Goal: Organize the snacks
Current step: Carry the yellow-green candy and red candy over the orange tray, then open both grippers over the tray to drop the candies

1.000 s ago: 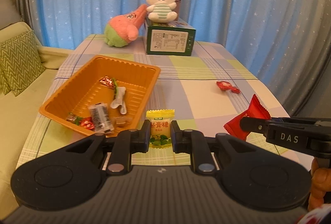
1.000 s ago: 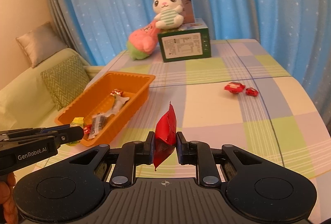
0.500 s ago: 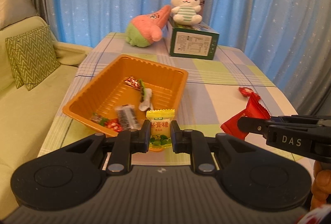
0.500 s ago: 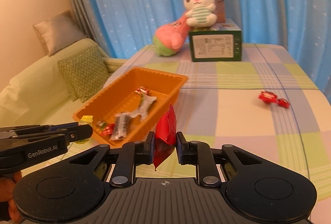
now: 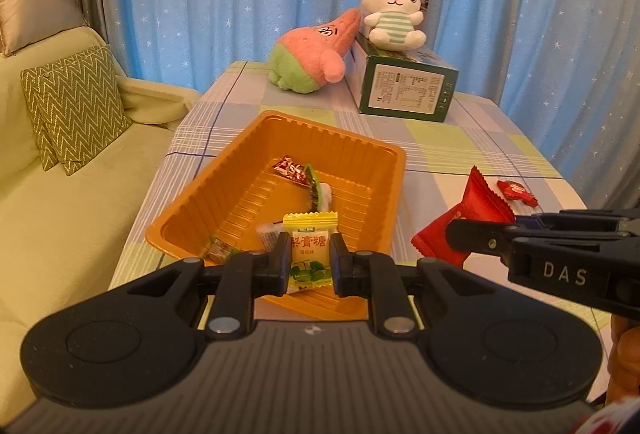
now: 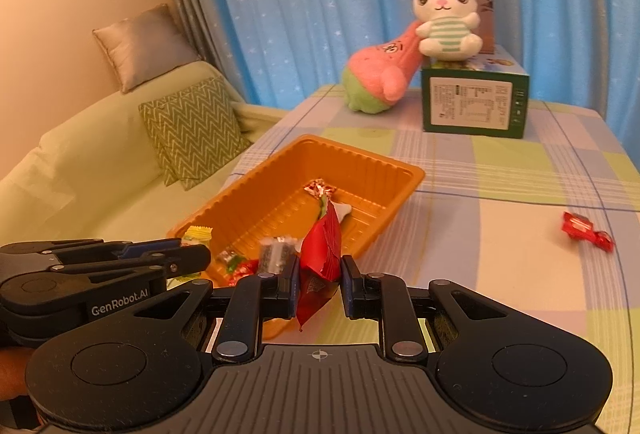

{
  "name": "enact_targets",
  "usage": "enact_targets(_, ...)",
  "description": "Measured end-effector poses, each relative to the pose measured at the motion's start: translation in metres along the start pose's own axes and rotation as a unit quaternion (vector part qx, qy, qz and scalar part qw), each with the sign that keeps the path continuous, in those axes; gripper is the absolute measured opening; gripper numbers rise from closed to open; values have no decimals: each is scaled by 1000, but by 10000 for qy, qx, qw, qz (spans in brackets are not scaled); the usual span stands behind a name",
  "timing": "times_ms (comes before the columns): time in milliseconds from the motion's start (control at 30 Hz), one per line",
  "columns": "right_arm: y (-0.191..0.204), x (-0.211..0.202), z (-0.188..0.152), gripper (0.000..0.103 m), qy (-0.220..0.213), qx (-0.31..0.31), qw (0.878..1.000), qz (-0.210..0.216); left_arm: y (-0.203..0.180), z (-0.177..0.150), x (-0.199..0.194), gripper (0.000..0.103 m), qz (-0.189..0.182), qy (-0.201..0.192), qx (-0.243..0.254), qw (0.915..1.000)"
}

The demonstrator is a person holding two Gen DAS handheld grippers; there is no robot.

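Observation:
An orange tray (image 5: 240,157) (image 6: 376,161) sits on the checked table and holds several wrapped snacks. My left gripper (image 5: 310,261) is shut on a yellow candy packet (image 5: 310,254) and holds it over the tray's near edge; this gripper shows in the right wrist view (image 6: 192,254). My right gripper (image 6: 319,284) is shut on a red snack packet (image 6: 320,254), beside the tray's near right corner. It shows in the left wrist view (image 5: 460,230) with the red packet (image 5: 476,205). A red wrapped candy (image 5: 516,189) (image 6: 586,230) lies on the table at the right.
A green box (image 5: 404,89) with a white bunny plush (image 5: 394,13) on top stands at the table's far end, next to a pink and green plush (image 5: 312,53). A green sofa with a zigzag cushion (image 5: 72,105) is on the left. Blue curtains hang behind.
Both grippers have moved left and forward towards the tray with their packets. The yellow packet now hangs over the tray's near edge and the red packet is closer to the tray's corner.

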State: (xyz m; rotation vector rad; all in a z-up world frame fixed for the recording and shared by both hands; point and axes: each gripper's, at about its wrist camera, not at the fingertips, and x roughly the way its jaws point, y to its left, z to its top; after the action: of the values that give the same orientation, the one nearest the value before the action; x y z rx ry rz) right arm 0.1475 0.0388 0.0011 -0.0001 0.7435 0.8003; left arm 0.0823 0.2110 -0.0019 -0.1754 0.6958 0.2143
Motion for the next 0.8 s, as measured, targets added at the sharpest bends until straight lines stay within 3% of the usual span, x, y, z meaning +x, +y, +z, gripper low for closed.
enact_targets(800, -11, 82, 39, 21, 396, 159, 9987, 267, 38, 32, 68, 18, 33, 257, 92, 9996)
